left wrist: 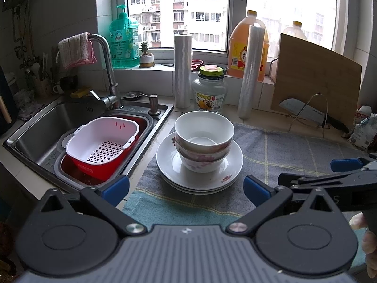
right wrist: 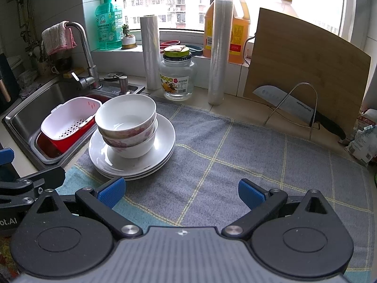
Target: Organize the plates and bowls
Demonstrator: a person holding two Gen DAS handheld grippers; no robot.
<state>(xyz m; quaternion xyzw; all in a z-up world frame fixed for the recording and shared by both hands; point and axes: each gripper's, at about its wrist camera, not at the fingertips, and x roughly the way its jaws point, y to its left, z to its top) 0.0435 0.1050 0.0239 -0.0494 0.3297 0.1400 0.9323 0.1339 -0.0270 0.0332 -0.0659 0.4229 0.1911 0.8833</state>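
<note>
Three white ceramic bowls with pink floral print (left wrist: 204, 141) sat nested one inside another on top of a stack of white round ceramic plates (left wrist: 165, 162), and the whole pile rested near the left edge of a grey checked cloth mat (right wrist: 247, 155), just beside the stainless steel sink (left wrist: 44, 127). In that sink a white perforated plastic colander (left wrist: 101, 141) lay tilted inside a red plastic basin (left wrist: 94, 168). The left gripper (left wrist: 186, 186) hovered in front of the pile with its blue-padded jaws spread wide and nothing between them, apart from the crockery. The right gripper (right wrist: 180, 191) hung over the bare part of the mat, likewise wide open and empty, with the pile off to its left. The stacking looked finished, or close to it, so the main risk was probably disturbance. A careless sweep of the left jaws could have clipped a plate rim and pushed the pile toward the sink edge, where it had little margin. The top bowl appeared slightly off-centre, so a knock might have tipped the nested three. Glazed ceramic would likely have slipped in a shallow pinch. A clear glass jar with a yellow-green lid (left wrist: 209, 89) and two upright rolls of plastic film (left wrist: 182, 70) stood close behind, and a long reach past the bowls could have toppled them.
</note>
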